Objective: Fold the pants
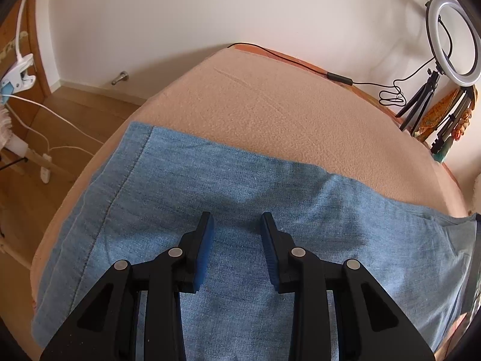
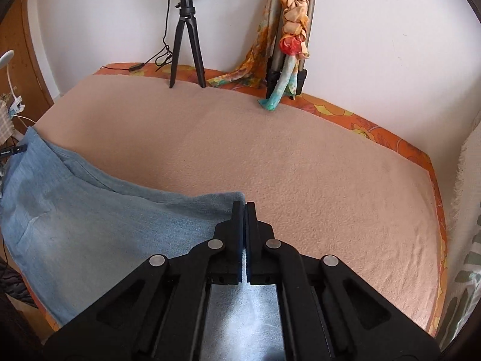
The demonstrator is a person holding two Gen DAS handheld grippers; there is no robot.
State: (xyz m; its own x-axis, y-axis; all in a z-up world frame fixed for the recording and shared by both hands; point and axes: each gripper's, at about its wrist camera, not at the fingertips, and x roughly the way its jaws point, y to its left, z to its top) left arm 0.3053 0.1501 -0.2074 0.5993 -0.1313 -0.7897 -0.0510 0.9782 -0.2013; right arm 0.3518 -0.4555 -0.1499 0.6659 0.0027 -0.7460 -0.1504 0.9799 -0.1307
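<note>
Left gripper (image 1: 237,221): fingers (image 1: 206,240) spread wide apart, nothing between the blue pads; poised over the middle of the pants (image 1: 240,198).
Right gripper (image 2: 246,207): fingers (image 2: 238,225) pressed together, pads meeting; pale denim visible below and behind the closed pads, corner of the cloth ending just beside the tips. Whether cloth is actually pinched: cannot tell.
In the way: nothing between either pair of fingers and the denim.
Pants: light blue denim, laid flat on the bed (image 1: 270,114) near its front edge; stitched hem (image 1: 126,174) toward the bed's left end, shallow creases across the panel.
Bed cover: peach fleece, bare beyond the pants; orange floral sheet (image 2: 390,141) showing at the far edge.
Around, back wall: ring light (image 1: 454,42) on a small black tripod (image 2: 186,45), its cable (image 1: 285,57) trailing along the bed edge; second tripod (image 2: 300,30) draped with an orange patterned scarf (image 2: 293,24).
Left view only: wooden floor, white power strip (image 1: 45,168), white clamp (image 1: 18,72), full hem end of the pants.
Right view only: opposite end of the pants, bed's right side, fringed white cloth (image 2: 464,195) at far right.
</note>
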